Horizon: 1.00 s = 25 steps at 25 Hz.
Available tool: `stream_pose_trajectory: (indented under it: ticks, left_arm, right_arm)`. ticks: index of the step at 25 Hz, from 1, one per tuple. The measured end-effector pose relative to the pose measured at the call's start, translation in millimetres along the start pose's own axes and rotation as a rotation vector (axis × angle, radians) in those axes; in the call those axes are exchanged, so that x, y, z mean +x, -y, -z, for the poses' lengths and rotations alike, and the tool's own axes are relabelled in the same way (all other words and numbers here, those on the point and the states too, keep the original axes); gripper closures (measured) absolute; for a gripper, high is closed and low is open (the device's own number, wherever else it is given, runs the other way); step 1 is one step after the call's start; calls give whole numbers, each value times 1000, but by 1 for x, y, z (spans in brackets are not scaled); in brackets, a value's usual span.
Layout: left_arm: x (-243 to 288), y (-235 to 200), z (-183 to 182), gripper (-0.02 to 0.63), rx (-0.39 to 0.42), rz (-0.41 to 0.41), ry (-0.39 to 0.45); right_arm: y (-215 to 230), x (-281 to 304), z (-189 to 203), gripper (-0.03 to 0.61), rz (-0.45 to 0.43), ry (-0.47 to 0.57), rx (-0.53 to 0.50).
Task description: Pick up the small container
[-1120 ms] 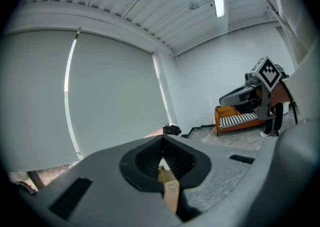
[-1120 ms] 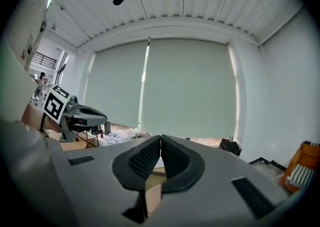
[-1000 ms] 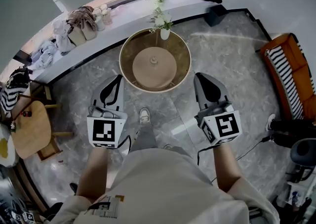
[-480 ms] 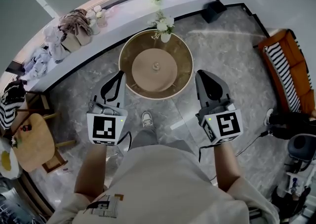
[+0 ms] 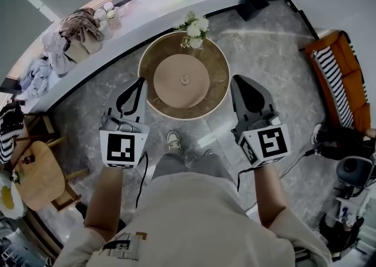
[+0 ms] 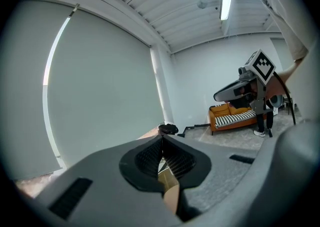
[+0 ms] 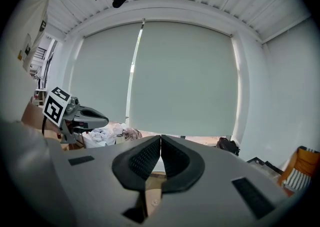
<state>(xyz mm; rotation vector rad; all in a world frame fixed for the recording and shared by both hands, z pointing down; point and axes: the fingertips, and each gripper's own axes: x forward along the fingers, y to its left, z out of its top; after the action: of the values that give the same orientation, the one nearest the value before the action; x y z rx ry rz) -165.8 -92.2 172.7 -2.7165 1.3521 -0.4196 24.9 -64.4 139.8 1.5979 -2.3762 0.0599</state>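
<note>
In the head view a round wooden table (image 5: 218, 86) with a paler raised disc (image 5: 181, 81) stands ahead of me. A tiny object (image 5: 184, 79) sits at the disc's centre; I cannot make out what it is. A white vase of flowers (image 5: 193, 29) stands at the table's far rim. My left gripper (image 5: 140, 82) is shut and empty, its tip just left of the table's rim. My right gripper (image 5: 237, 81) is shut and empty too, just right of the rim. The left gripper view shows its pads (image 6: 161, 143) pressed together, and so does the right gripper view (image 7: 160, 141).
A long white ledge (image 5: 147, 10) runs behind the table with bags, cloths and small jars (image 5: 106, 16). An orange striped sofa (image 5: 343, 77) stands at the right. A wooden chair and small table (image 5: 36, 174) sit at the left. My shoe (image 5: 173, 140) rests on the grey marble floor.
I have stepped toward the round table. Both grippers have moved forward with me and now flank its near rim. Both stay shut.
</note>
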Motion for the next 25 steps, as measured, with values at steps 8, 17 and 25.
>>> stream_pose_trajectory:
  ticks: [8, 17, 25]
  left_arm:
    - [21, -4, 14, 606, 18, -14, -3]
    - [57, 19, 28, 604, -44, -43, -23]
    - [113, 36, 56, 535, -30, -6, -36]
  right_arm:
    - [5, 28, 16, 571, -50, -14, 2]
    - [32, 60, 49, 571, -147, -24, 19]
    - [59, 102, 86, 571, -204, -40, 16]
